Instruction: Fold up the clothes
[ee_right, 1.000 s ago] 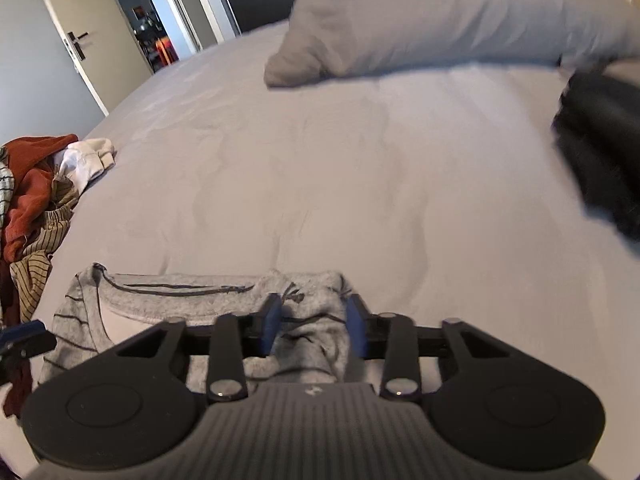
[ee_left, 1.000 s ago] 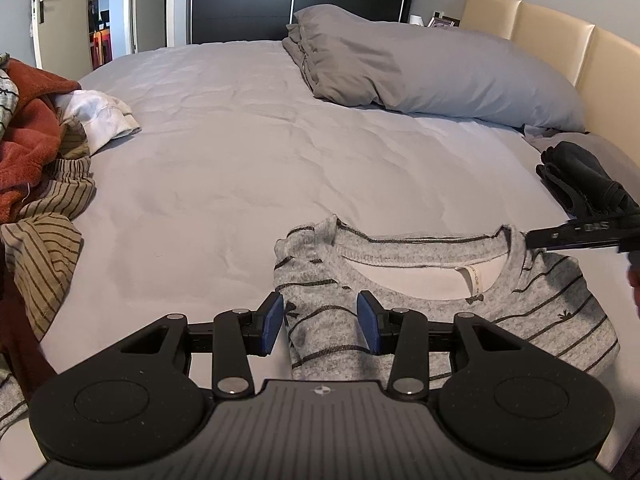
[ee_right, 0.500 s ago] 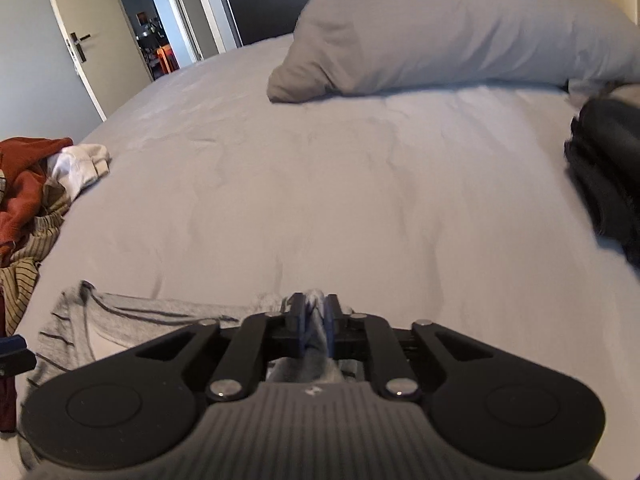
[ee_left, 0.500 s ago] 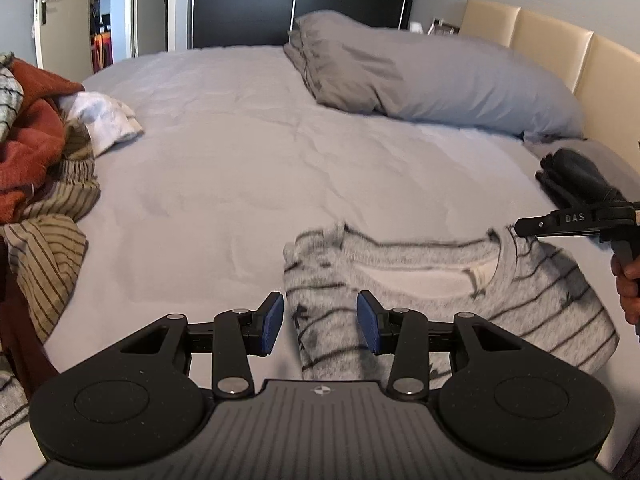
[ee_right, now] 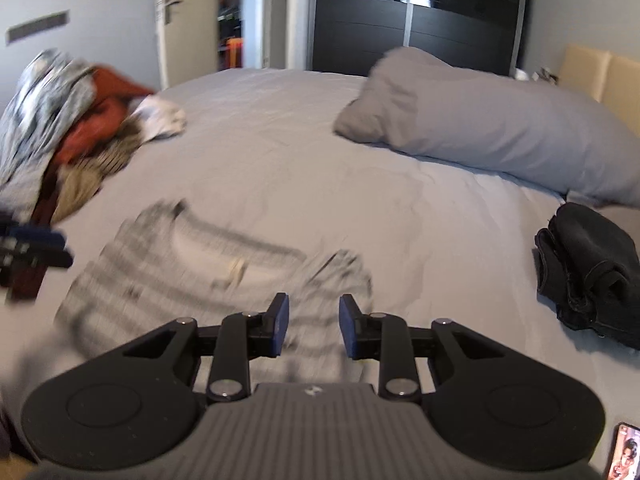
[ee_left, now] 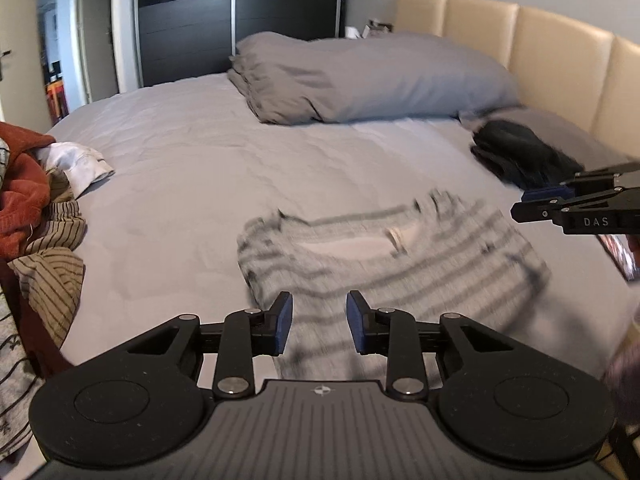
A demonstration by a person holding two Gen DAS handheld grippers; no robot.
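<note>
Striped sweater (ee_left: pixel 392 264) lies folded on bed (ee_left: pixel 200 184). Left gripper (ee_left: pixel 319 322) and right gripper (ee_right: pixel 313 326) gape wide, empty; snagged knit could undo folds.

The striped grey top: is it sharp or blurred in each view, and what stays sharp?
Left wrist view: the striped grey top is smeared by motion blur, while the left gripper is crisp. Right wrist view: the top is blurred more strongly, as is the clothes pile; the right gripper and the black folded garment look sharp.

Home bedroom, made bed (ee_left: pixel 248 168) with grey pillow (ee_left: pixel 372 76), padded headboard (ee_left: pixel 560 60), dark wardrobe (ee_right: pixel 416 16)
</note>
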